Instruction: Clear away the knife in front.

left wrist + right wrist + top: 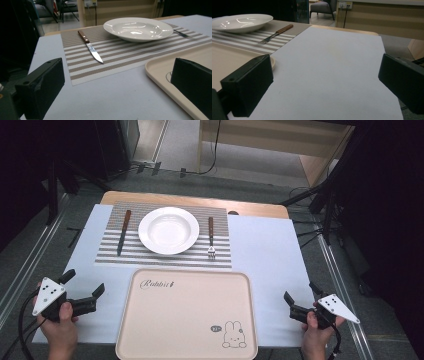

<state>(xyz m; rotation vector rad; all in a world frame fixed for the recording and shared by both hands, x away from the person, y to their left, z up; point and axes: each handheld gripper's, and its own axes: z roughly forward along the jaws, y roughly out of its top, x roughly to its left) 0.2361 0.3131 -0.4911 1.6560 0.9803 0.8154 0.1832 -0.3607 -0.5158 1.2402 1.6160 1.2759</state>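
Left claw (85,284) released, empty, at table's near-left corner, then knife (123,232) on placemat's (165,257) left edge, plate (168,230) mid-mat, fork (211,238) at mat's right edge, tray (187,315) along near edge, right claw (300,292) released, empty, at near-right corner.

so the beige tray (187,312) sits flat at 6 o'clock on the table, rounded corners, raised rim, empty inside, with a "Rabbit" script in its far-left corner and a little bunny drawing in the near-right one. Its far edge lies just beside the striped placemat's near edge. Up at 12 o'clock the white deep plate (168,230) sits upright and empty; the wooden-handled knife (123,232) lies flat at its 9 o'clock, the wooden-handled fork (211,237) at its 3 o'clock, tines toward the tray
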